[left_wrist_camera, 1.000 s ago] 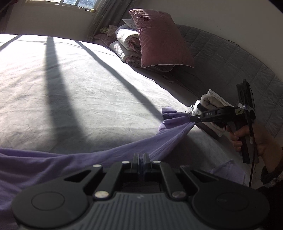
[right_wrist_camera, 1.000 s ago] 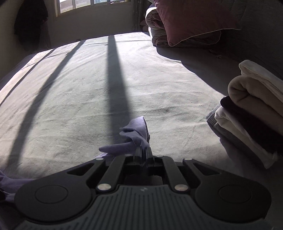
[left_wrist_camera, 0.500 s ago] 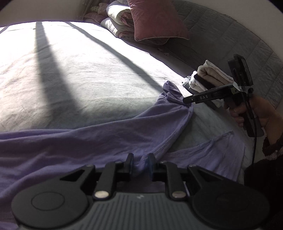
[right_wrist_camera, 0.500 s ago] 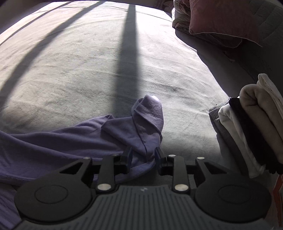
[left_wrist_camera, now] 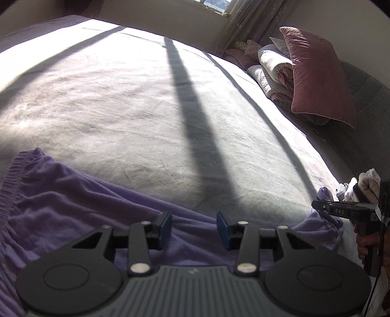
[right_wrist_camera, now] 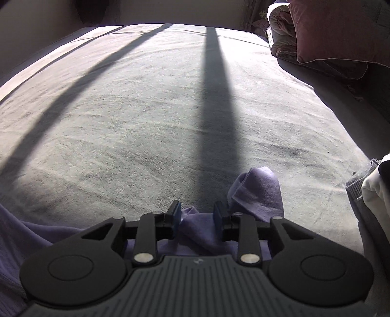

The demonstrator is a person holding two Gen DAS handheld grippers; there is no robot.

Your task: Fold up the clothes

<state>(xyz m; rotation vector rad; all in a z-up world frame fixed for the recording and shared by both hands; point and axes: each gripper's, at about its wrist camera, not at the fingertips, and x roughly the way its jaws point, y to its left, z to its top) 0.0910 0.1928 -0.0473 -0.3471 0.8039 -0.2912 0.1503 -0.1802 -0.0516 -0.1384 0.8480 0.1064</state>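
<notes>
Left wrist view
Surface: grey bed sheet (left_wrist_camera: pixel 146 102), sunlit, crossed by long dark shadow bands.
Surroundings: maroon pillow (left_wrist_camera: pixel 316 73) leaning on rolled bedding (left_wrist_camera: pixel 273 63) at the far right, against a grey quilted headboard (left_wrist_camera: pixel 365 92); curtain (left_wrist_camera: pixel 246 22) behind.
Task item: purple garment (left_wrist_camera: pixel 73 195) lies spread along the near edge of the bed, gathered hem at far left.
Left gripper (left_wrist_camera: pixel 193 228): jaws wide apart, blue pads facing each other, nothing between them; it hangs just above the cloth.
Right gripper (left_wrist_camera: pixel 316 206): seen side-on at the right edge, tip at the bunched end of the garment; jaw state not readable from here.
Hand (left_wrist_camera: pixel 365 241): wrapped round the right gripper's handle, cable trailing down.
Obstruction: folded clothes stack (left_wrist_camera: pixel 363 187) just behind the right gripper.

Right wrist view
Surface: same sheet (right_wrist_camera: pixel 121 122), one broad shadow running straight ahead.
Task item: garment (right_wrist_camera: pixel 258 192) bunched and peaked just ahead of the right finger, cloth passing under the gap.
Right gripper (right_wrist_camera: pixel 197 215): jaws apart, not clamped on the cloth.
Obstruction: stack (right_wrist_camera: pixel 373 195) close at right; pillow (right_wrist_camera: pixel 341 29) upper right.
</notes>
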